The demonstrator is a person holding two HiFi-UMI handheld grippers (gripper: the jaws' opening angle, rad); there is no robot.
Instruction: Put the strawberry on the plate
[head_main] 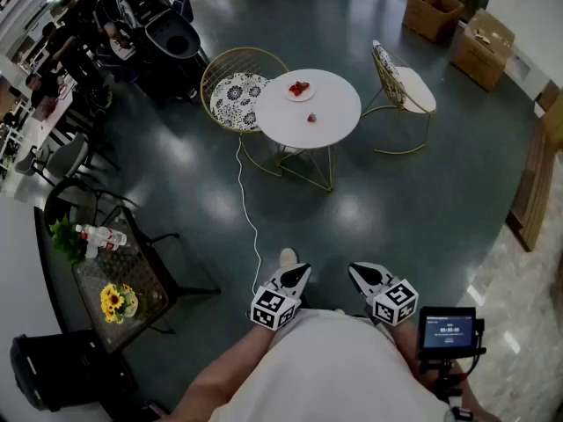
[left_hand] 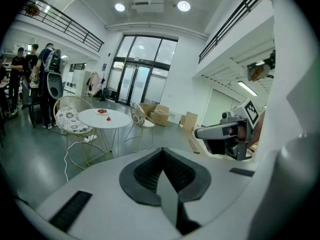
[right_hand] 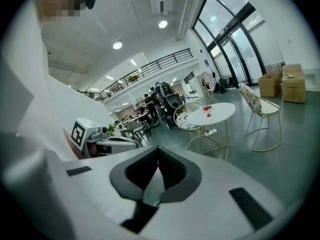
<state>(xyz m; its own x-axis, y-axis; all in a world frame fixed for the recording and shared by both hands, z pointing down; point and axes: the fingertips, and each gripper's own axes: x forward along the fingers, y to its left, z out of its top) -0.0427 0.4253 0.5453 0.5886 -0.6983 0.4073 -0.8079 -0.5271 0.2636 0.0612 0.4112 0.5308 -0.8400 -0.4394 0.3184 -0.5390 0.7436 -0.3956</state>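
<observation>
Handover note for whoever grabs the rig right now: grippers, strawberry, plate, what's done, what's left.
Left hand-held gripper: shut, empty, held close to the body.
Right hand-held gripper: shut, empty, beside the left one.
Strawberry: loose on the round white table, well ahead across the floor, apart from the plate.
Plate: on the table's far side, something red already on it.
Done: nothing yet.
Left: walk up, open one gripper, pick the strawberry, set it on the plate.
</observation>
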